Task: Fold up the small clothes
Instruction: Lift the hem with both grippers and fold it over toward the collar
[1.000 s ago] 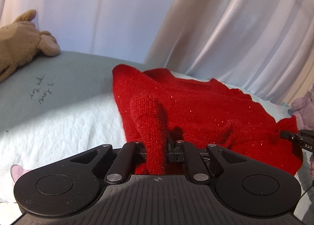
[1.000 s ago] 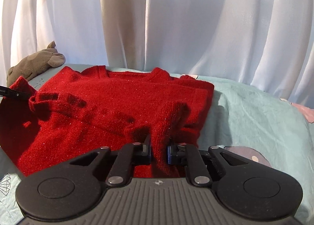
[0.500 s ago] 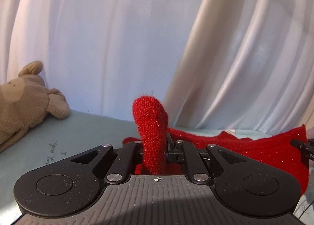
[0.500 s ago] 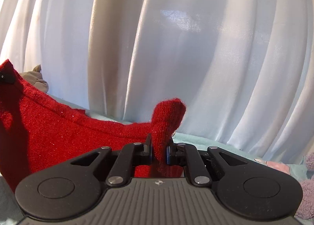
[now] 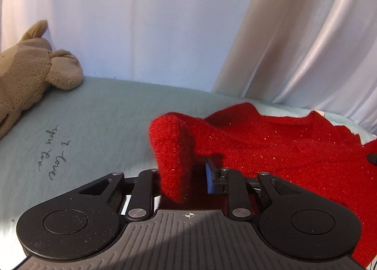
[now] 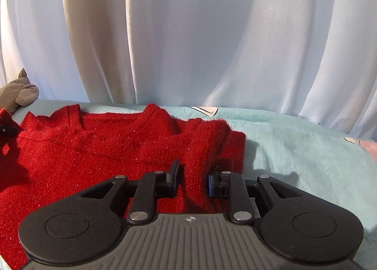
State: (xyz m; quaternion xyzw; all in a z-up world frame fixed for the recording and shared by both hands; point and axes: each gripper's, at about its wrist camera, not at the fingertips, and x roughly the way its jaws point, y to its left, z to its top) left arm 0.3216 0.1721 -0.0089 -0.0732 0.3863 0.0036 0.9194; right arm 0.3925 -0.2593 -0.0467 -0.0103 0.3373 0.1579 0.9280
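Observation:
A small red knit sweater [image 5: 282, 147] lies on the pale green bed sheet [image 5: 106, 116]; it also shows in the right wrist view [image 6: 106, 149]. My left gripper [image 5: 186, 171] has its jaws apart, with a fold of the sweater's left edge standing loosely between them. My right gripper [image 6: 192, 175] also has its jaws apart, with a fold of the sweater's right edge between them, touching neither pad firmly. The sweater looks folded over, with its neckline at the far side.
A tan plush toy [image 5: 28, 74] lies at the far left of the bed; it also shows in the right wrist view [image 6: 18, 93]. White curtains [image 6: 188, 34] hang right behind the bed. The sheet has handwriting [image 5: 51, 149] and stretches right of the sweater [image 6: 306, 152].
Both grippers lifted the sweater's near edge, carried it toward the far side and lowered it. Both sets of jaws, shut on the knit before, have now opened.

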